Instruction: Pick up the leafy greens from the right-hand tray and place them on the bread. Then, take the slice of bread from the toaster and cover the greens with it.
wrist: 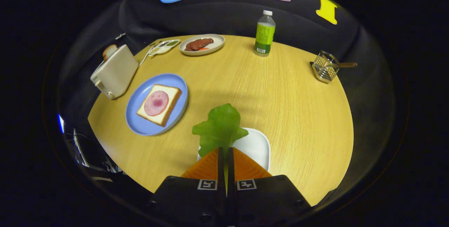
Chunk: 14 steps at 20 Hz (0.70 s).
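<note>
My gripper (226, 148) is shut on the leafy greens (221, 127), which stick up ahead of the orange fingers (207, 166) above a white tray (259, 146) on the round wooden table (280, 107). To the left, beyond the fingers, a blue plate (138, 106) carries a slice of bread (172, 95) topped with a pink round of ham (156, 102). Further left stands a white toaster (115, 72) with a slice of bread (109, 51) poking out of its top.
At the back of the table sit a plate with brown meat (201, 44), a small white dish (164, 47), and a green-labelled bottle (265, 34). A wire holder with a wooden-handled utensil (328, 67) stands at the far right.
</note>
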Tool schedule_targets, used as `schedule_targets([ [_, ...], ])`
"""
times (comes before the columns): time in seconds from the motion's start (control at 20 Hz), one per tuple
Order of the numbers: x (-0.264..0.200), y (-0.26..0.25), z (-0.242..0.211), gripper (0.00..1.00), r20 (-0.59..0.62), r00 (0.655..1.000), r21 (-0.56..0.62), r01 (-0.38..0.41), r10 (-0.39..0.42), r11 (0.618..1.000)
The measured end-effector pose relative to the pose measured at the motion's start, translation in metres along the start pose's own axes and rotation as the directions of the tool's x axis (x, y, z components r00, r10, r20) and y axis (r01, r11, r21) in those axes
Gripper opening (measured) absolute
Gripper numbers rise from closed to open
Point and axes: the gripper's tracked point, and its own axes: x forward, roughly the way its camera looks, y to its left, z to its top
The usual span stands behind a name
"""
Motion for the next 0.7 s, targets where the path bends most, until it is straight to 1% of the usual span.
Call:
schedule_targets([
  [0.15,-0.015,0.039,0.040,0.05,0.043,0.998,-0.017,-0.053,0.054,0.998],
  [0.3,-0.009,0.087,0.070,0.05,0.060,0.990,-0.067,-0.121,0.125,0.990],
  [0.5,0.021,0.137,0.082,0.05,0.020,0.982,-0.120,-0.183,0.186,0.976],
  [0.7,0.050,0.163,0.081,0.05,-0.016,0.978,-0.155,-0.207,0.207,0.966],
])
